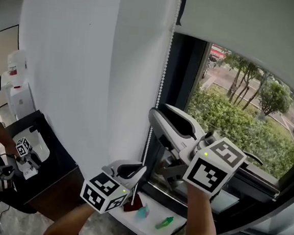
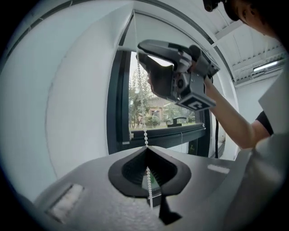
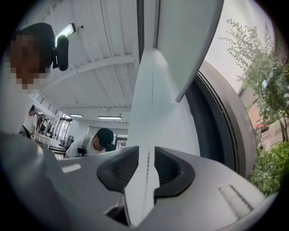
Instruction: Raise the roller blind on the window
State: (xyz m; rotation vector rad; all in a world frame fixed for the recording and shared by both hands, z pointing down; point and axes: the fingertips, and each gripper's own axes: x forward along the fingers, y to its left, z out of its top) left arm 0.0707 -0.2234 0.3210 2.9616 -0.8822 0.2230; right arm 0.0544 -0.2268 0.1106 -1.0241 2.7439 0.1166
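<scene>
The white bead chain (image 1: 162,80) hangs beside the dark window frame, below the edge of the roller blind (image 1: 247,26), which covers the top of the window. My left gripper (image 1: 138,174) is low on the chain and shut on it; in the left gripper view its jaws (image 2: 146,148) pinch the bead chain (image 2: 143,117). My right gripper (image 1: 155,123) sits higher on the same chain. Its jaws (image 3: 147,155) stand open, with the bead chain (image 3: 148,167) running between the pads and not pressed. The right gripper (image 2: 143,67) also shows above in the left gripper view.
A white wall (image 1: 80,57) is left of the chain. The windowsill (image 1: 128,217) holds a green item (image 1: 164,222) and a red one (image 1: 135,203). A black table (image 1: 55,168) at lower left carries another pair of grippers (image 1: 24,149). A person (image 3: 97,140) stands in the room behind.
</scene>
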